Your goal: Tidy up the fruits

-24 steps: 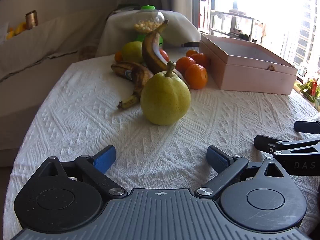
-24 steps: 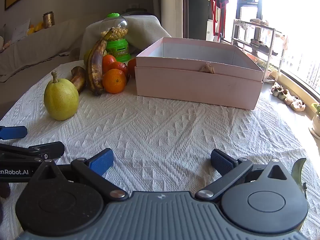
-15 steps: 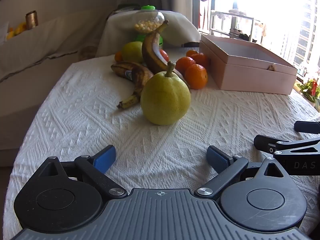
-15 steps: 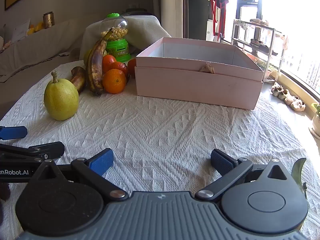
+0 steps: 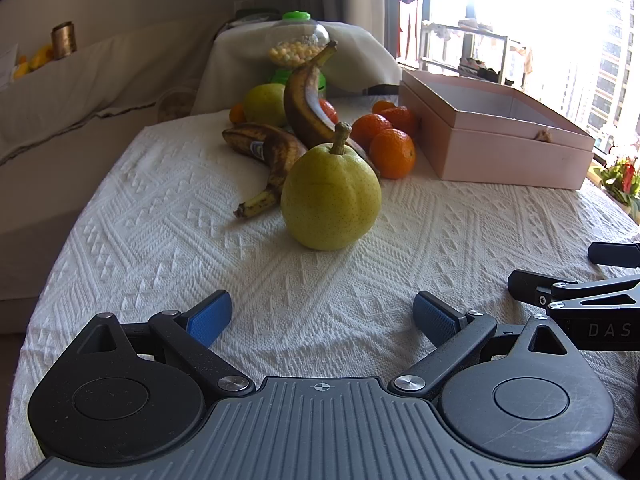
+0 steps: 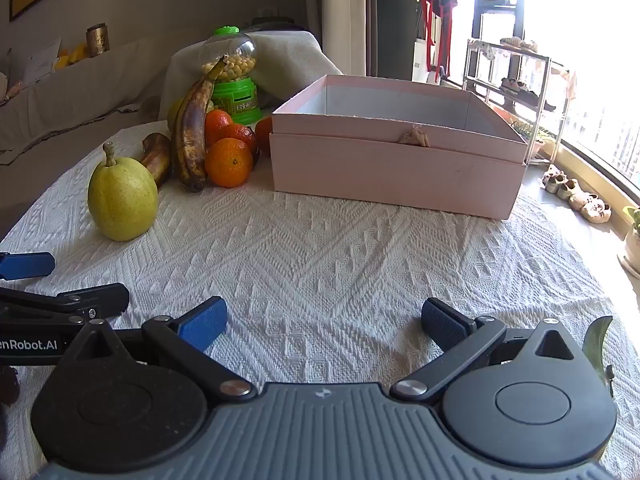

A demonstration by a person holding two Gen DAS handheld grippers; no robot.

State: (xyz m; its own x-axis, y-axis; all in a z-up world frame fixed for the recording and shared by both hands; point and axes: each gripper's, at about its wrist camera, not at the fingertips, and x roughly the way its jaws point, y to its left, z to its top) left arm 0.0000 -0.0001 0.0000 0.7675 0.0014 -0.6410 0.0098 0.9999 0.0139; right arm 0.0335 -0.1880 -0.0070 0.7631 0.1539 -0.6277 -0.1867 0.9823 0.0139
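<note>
Hovering low over the white tablecloth (image 5: 160, 208), both tools sit at the near edge with nothing picked up. The left gripper (image 5: 322, 318) has its blue pads spread wide and empty, and dead ahead of it stands the pear (image 5: 330, 200), upright, stem up, a little beyond the fingertips. Behind the pear lie the bananas (image 5: 272, 152), one flat on the cloth and one propped up against the pile, with the oranges (image 5: 392, 152) ahead and to the right of them. A second greenish fruit sits at the back of the heap.

Over on the right gripper (image 6: 324, 322), the jaws stand wide apart too, holding nothing. Straight ahead and slightly right of it is the pink box (image 6: 396, 172), open-topped; no fruit shows inside, though its floor is hidden. The pear appears well off to this tool's left.

By my read, this is the very start: approach, first fruit not yet touched. The next move looks like the left tool's job, sliding forward so the pads bracket the pear's widest part, closing gently, then carrying it rightward to the box.
</note>
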